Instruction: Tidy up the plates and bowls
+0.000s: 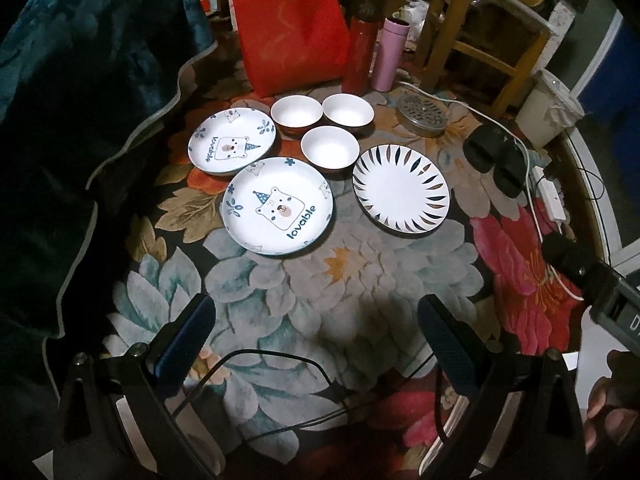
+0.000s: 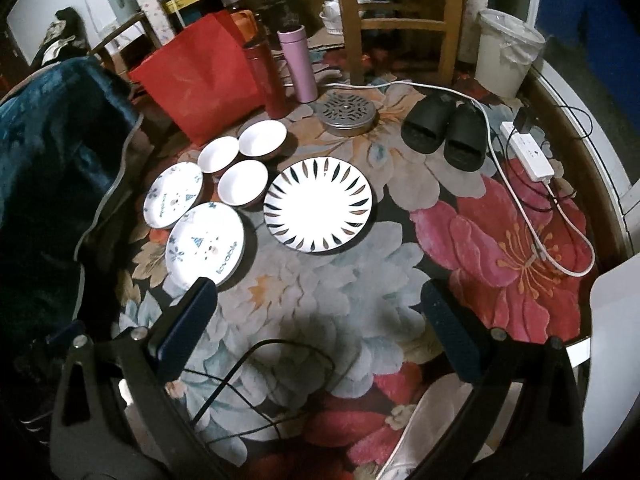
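Three white bowls (image 1: 329,148) clustered behind the nearer bear plate (image 1: 277,206), leaf-rimmed plate (image 1: 401,191) to its right (both grippers' jaws spread, empty).

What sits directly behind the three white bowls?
Behind the three bowls stand a red bag, a red flask and a pink flask. The bag hides whatever is behind it, and its inside is not visible.
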`<move>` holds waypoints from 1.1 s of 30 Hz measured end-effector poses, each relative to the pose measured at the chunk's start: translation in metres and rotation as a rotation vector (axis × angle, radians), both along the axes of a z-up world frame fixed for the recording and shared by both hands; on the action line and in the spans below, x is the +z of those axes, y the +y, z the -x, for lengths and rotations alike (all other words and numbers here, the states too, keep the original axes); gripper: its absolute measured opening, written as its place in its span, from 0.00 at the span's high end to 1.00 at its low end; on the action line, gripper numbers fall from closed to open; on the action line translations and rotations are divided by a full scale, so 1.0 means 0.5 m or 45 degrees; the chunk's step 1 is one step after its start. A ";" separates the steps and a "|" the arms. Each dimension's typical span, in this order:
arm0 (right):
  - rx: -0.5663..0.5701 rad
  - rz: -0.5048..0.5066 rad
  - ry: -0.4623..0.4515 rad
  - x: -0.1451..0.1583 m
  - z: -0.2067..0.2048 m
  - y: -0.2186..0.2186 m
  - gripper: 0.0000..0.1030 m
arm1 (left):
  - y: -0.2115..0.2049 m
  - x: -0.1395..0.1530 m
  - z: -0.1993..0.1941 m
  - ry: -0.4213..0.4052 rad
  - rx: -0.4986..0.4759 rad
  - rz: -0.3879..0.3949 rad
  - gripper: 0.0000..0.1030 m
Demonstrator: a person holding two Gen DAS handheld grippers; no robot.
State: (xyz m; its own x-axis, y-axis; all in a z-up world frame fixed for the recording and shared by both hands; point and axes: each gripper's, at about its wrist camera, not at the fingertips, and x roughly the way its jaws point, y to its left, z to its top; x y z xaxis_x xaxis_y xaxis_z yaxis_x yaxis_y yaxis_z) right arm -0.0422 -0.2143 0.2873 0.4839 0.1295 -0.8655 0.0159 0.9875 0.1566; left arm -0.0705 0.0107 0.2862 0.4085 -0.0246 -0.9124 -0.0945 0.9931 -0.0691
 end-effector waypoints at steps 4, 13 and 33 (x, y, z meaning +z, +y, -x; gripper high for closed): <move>0.012 0.007 -0.013 0.009 0.022 0.007 0.01 | -0.001 0.009 0.019 -0.013 0.005 -0.020 0.02; 0.022 0.026 -0.021 0.014 0.044 0.018 0.01 | 0.016 0.013 0.031 -0.017 0.027 -0.003 0.04; 0.056 0.051 -0.010 0.018 0.052 0.047 0.01 | 0.008 0.015 0.027 -0.019 0.018 0.004 0.04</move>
